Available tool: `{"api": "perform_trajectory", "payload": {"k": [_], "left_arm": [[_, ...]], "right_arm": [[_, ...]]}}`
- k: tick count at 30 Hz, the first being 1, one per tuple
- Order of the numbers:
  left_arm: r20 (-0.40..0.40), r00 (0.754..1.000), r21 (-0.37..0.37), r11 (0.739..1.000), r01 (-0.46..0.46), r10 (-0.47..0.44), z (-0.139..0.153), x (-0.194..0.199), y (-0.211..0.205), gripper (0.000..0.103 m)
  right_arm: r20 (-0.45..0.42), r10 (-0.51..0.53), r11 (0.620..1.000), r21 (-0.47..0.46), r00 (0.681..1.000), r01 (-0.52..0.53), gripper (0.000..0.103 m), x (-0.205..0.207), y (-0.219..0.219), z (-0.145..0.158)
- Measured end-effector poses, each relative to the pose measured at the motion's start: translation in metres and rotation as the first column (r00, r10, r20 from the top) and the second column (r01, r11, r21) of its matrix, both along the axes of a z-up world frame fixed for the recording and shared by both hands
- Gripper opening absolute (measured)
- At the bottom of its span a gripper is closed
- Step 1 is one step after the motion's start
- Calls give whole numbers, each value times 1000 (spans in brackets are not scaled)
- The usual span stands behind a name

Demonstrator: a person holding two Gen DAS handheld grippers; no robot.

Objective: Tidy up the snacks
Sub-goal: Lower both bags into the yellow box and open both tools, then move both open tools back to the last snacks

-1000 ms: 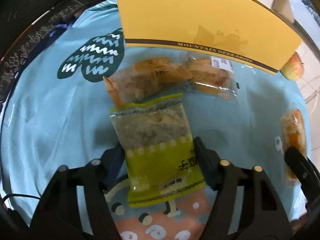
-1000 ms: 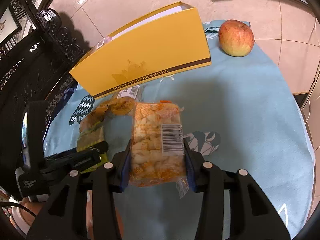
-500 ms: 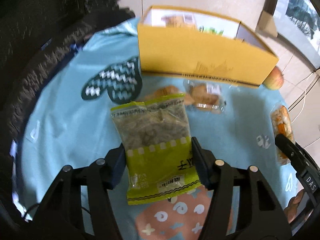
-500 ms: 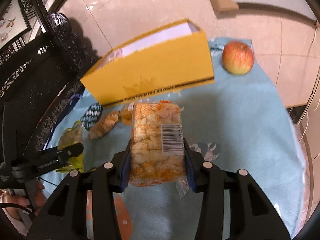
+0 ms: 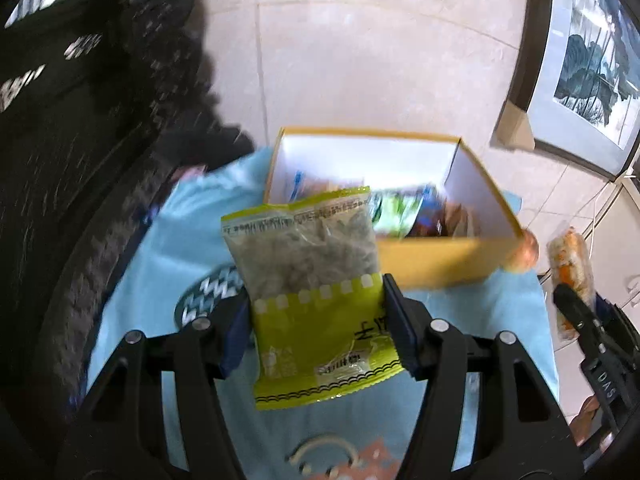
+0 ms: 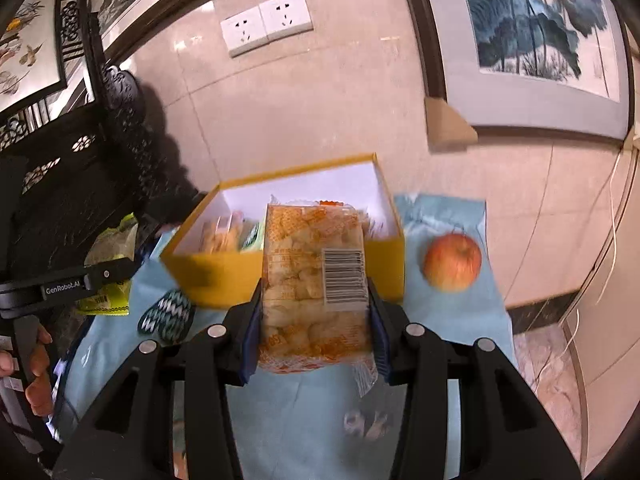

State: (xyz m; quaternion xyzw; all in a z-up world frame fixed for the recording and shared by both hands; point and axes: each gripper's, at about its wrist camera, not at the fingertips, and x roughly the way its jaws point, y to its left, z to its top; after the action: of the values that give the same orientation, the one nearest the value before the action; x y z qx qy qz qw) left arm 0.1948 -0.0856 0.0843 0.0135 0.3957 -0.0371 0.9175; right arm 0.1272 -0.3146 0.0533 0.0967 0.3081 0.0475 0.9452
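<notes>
Through the left wrist view, my left tool [image 5: 320, 328] pinches a green snack packet [image 5: 316, 288] by its side edges, holding it up off the blue cloth [image 5: 168, 248] on the desk. Its top corner overlaps the near-left rim of the open yellow box [image 5: 440, 260], where other packets lie inside. Open cloth lies left of the box.

Through the right wrist view, my right tool [image 6: 314, 320] is clamped on an orange snack packet [image 6: 304, 280], raised in front of the box's near wall. An apple [image 6: 452, 262] sits just right of the box, with bare cloth beyond it.
</notes>
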Motion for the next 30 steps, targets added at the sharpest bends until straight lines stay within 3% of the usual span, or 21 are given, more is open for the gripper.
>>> {"api": "perform_trajectory", "payload": {"k": [6,14,15,16,17,19,23,30], "left_arm": [[9,999,-6,999,48,-47,-11,47,-21,61],[47,996,17,997,74,-75,-33,92,-42,63],[57,996,11,998,69,-70,-36,98,-44,72],[52,997,13,998,64,-64,-39,102,-46,93],[49,997,14,999,52,-52,-42,105,-47,98],[73,996,9,998,56,-57,-42,101,-48,99],[93,992,87,993,75,-83,-40,84,-52,99],[110,991,78,994,74,-82,-24,42,-39,99]], "right_arm": [[55,-51,998,-25,997,53,46,46,-1,-9],[82,-43,995,-86,996,50,46,99,14,-32],[96,-54,993,-103,994,63,48,103,17,-35],[106,-55,989,-129,993,68,61,107,20,-39],[96,-51,979,-193,994,68,69,111,28,-43],[108,-54,967,-241,993,79,71,108,33,-45],[129,-54,982,-171,990,76,71,86,25,-36],[118,-56,990,-121,991,70,72,49,20,-27]]}}
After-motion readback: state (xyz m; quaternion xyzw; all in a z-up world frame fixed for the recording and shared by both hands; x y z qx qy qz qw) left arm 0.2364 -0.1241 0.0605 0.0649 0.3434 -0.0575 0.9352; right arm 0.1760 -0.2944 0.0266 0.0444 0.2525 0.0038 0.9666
